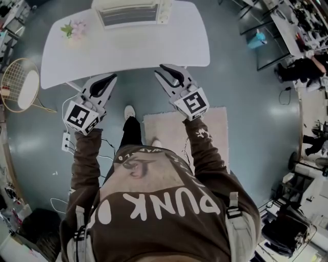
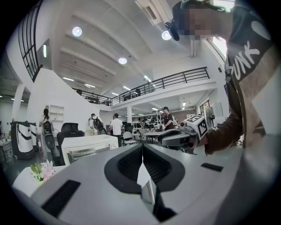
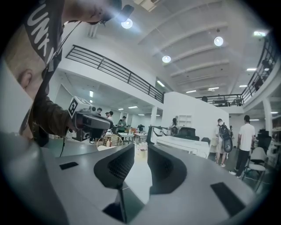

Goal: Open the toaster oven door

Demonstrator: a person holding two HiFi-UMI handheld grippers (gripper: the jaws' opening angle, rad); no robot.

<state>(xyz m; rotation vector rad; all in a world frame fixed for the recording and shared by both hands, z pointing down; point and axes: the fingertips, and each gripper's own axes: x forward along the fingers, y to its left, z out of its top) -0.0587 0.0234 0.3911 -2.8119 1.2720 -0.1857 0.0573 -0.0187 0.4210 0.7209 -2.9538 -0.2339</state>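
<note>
Toaster oven door (image 1: 128, 15) closed, at the far edge of the table (image 1: 189, 41), ahead of both grippers.
Right gripper (image 1: 165, 70), jaws apart and empty, looks slightly nearer it; left gripper (image 1: 110, 79) has its jaws together.

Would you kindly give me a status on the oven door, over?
Left gripper shut, empty. Right gripper open, empty. Toaster oven door closed, untouched. Nothing in the way.

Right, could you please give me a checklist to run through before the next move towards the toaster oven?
1. Toaster oven door closed: ok.
2. Right hand-held gripper open, nothing between its jaws: ok.
3. Left hand-held gripper shut, empty: ok.
4. Either one at the door: not ok; both at the table's near edge, oven at the far edge.
5. Flowers clear of the path, left of the oven: ok.
</note>
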